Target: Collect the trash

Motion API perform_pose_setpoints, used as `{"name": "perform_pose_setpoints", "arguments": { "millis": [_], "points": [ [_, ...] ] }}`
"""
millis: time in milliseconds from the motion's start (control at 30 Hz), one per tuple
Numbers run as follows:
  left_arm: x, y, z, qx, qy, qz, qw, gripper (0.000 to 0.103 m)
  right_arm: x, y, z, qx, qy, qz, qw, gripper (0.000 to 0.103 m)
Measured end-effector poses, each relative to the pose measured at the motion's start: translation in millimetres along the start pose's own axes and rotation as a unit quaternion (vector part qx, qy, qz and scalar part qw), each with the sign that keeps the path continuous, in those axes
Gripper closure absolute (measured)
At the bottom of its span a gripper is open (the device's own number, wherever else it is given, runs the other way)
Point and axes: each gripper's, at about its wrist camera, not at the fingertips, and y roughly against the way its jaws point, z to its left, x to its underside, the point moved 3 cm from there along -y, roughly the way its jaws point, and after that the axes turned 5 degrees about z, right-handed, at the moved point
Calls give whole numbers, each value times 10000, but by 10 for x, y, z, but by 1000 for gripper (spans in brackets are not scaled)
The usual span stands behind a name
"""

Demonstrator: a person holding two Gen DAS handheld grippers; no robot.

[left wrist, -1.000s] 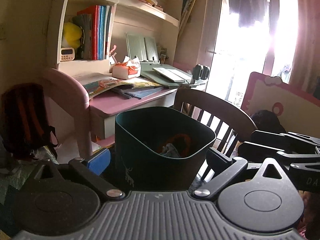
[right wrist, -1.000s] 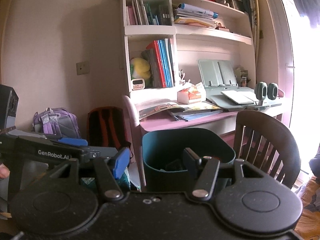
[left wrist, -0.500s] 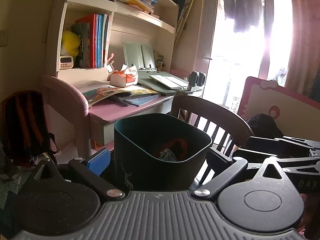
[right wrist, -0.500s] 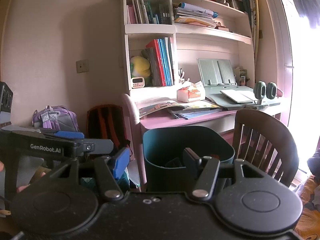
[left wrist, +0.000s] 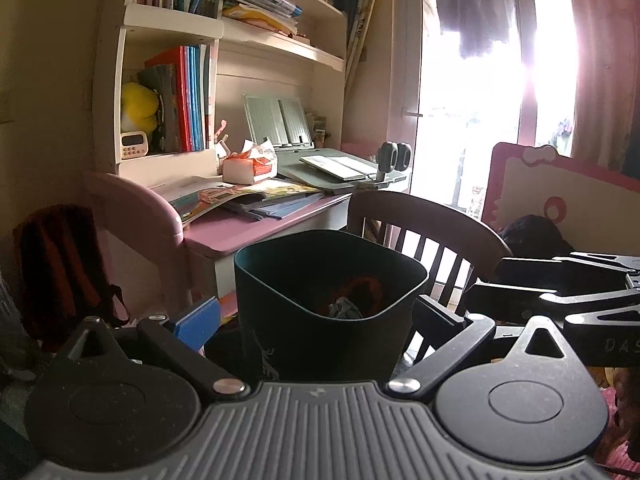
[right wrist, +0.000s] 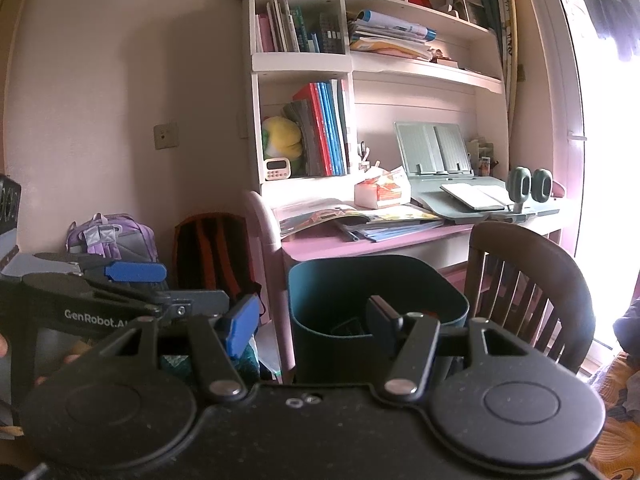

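A dark teal trash bin stands in front of the pink desk, right ahead of both grippers. Inside it lie a crumpled grey scrap and something orange. My left gripper is open, and its fingers frame the bin without touching it. My right gripper is open too, with its right finger in front of the bin's mouth. Each gripper shows in the other's view: the left one left of the bin, the right one to its right. Neither holds anything.
A dark wooden chair stands right of the bin at the pink desk. On the desk lie open books, a tissue pack and a book stand. An orange-black backpack and a purple one lean against the wall.
The left wrist view has tilted upward, so the desk and bin sit lower in frame. The right wrist view is almost unchanged. Both grippers stayed open.
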Motion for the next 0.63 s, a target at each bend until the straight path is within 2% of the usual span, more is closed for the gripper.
{"name": "perform_pose_setpoints", "arguments": {
  "millis": [200,367,633],
  "points": [
    [17,21,-25,-46,-61,-107,9999,0,14,3,6,-10,-17,-4,10000,44],
    [44,-24,31,39,118,4,9999,0,37,-13,9,-35,2,40,10000,44],
    [142,-36,64,-224,52,22,9997,0,67,-38,12,0,-23,100,9999,44]
  ]
}}
